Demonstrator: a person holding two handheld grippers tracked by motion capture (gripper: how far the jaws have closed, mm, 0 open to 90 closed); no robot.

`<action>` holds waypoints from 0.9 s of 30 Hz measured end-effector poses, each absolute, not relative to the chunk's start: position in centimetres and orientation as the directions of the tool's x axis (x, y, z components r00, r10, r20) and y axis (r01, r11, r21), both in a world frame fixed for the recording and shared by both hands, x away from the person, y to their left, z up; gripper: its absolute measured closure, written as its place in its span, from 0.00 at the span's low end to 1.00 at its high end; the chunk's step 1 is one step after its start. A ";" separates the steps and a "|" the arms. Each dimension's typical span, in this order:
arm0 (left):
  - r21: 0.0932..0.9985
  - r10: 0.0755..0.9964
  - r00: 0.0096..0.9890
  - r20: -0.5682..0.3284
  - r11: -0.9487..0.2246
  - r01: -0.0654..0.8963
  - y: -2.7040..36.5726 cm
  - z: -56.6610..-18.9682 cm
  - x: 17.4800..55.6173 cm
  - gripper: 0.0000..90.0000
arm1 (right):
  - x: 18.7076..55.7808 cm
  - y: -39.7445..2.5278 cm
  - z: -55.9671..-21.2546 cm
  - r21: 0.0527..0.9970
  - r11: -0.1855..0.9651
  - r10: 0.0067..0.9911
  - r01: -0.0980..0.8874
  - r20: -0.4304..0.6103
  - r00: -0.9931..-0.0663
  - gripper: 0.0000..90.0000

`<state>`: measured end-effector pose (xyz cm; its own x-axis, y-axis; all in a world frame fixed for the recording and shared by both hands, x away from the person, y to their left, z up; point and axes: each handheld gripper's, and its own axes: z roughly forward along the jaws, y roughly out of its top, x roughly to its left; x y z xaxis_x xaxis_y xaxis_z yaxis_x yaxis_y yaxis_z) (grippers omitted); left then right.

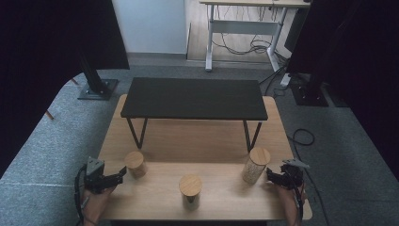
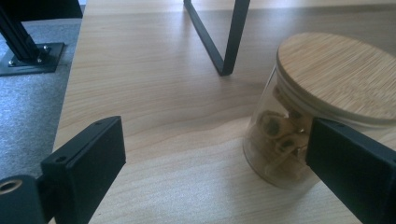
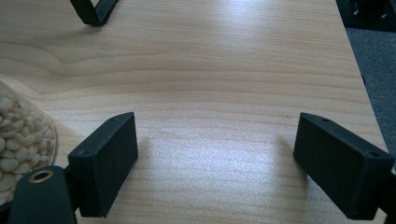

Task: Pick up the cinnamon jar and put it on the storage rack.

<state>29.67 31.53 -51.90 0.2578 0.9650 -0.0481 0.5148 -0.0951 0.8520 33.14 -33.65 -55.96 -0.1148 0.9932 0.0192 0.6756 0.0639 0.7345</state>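
Three glass jars with round bamboo lids stand on the wooden table [image 1: 221, 141]. The left jar [image 1: 135, 164] holds pale rolled pieces and sits just right of my open left gripper [image 1: 120, 175]. In the left gripper view that jar [image 2: 322, 79] stands beside and partly behind the right jaw of the left gripper [image 2: 217, 144], not between the jaws. The right jar [image 1: 255, 165] holds pale kernels. My right gripper [image 1: 269, 175] is open just to its right. In the right gripper view the right jar [image 3: 18, 135] sits left of the left jaw, and the right gripper [image 3: 215, 144] has bare wood between its jaws. The middle jar [image 1: 190, 190] stands near the front edge.
A low black shelf [image 1: 194, 98] on thin metal legs stands across the back of the table; one leg [image 2: 224, 42] is close behind the left jar. Black stands [image 1: 96, 87] and grey carpet surround the table. A desk with cables [image 1: 244, 28] stands farther back.
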 end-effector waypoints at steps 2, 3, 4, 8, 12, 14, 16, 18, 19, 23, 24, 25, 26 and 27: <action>0.855 0.966 0.254 -0.045 -0.094 0.510 31.5 -51.7 29.6 0.05 | 33.1 -33.6 -56.0 0.735 0.064 0.993 0.675 0.019 -0.115 0.15; 0.855 0.967 0.253 -0.043 -0.095 0.509 31.6 -51.7 29.6 0.05 | 33.1 -33.6 -56.0 0.734 0.064 0.993 0.676 0.019 -0.115 0.15; 0.857 0.968 0.249 -0.040 -0.096 0.507 31.6 -51.6 29.6 0.05 | 33.1 -33.6 -56.0 0.735 0.064 0.993 0.676 0.019 -0.115 0.15; 0.865 0.969 0.242 -0.044 -0.084 0.495 31.8 -51.2 29.5 0.05 | 33.1 -33.6 -56.0 0.734 0.064 0.993 0.676 0.019 -0.115 0.15; 0.873 0.970 0.241 -0.046 -0.078 0.482 31.8 -50.8 29.4 0.05 | 33.1 -33.6 -56.0 0.735 0.064 0.993 0.676 0.019 -0.115 0.15; 0.877 0.969 0.241 -0.047 -0.075 0.474 31.8 -50.6 29.4 0.05 | 33.1 -33.6 -56.0 0.734 0.064 0.993 0.676 0.019 -0.115 0.15; 0.880 0.969 0.242 -0.046 -0.076 0.470 31.8 -50.4 29.4 0.05 | 33.1 -33.6 -56.0 0.735 0.064 0.993 0.676 0.020 -0.115 0.15; 0.884 0.968 0.245 -0.051 -0.070 0.462 31.7 -50.2 29.4 0.05 | 33.1 -33.7 -56.0 0.735 0.064 0.993 0.675 0.019 -0.115 0.15; 0.885 0.968 0.245 -0.052 -0.069 0.460 31.7 -50.1 29.4 0.05 | 33.1 -33.6 -56.0 0.734 0.064 0.993 0.676 0.020 -0.115 0.15; 0.889 0.967 0.251 -0.051 -0.071 0.452 31.4 -49.9 29.5 0.05 | 33.1 -33.6 -56.0 0.734 0.064 0.993 0.676 0.020 -0.115 0.15; 0.891 0.966 0.252 -0.052 -0.069 0.450 31.4 -49.9 29.5 0.05 | 33.1 -33.6 -56.0 0.734 0.064 0.993 0.676 0.020 -0.115 0.15; 0.892 0.966 0.253 -0.053 -0.069 0.447 31.3 -49.8 29.5 0.05 | 33.1 -33.6 -56.0 0.734 0.064 0.993 0.676 0.020 -0.115 0.15; 0.894 0.965 0.256 -0.053 -0.068 0.443 31.3 -49.8 29.5 0.05 | 33.1 -33.6 -56.0 0.734 0.064 0.993 0.676 0.020 -0.115 0.15; 0.895 0.965 0.258 -0.055 -0.067 0.440 31.2 -49.8 29.5 0.05 | 33.1 -33.7 -56.0 0.734 0.064 0.993 0.676 0.019 -0.115 0.15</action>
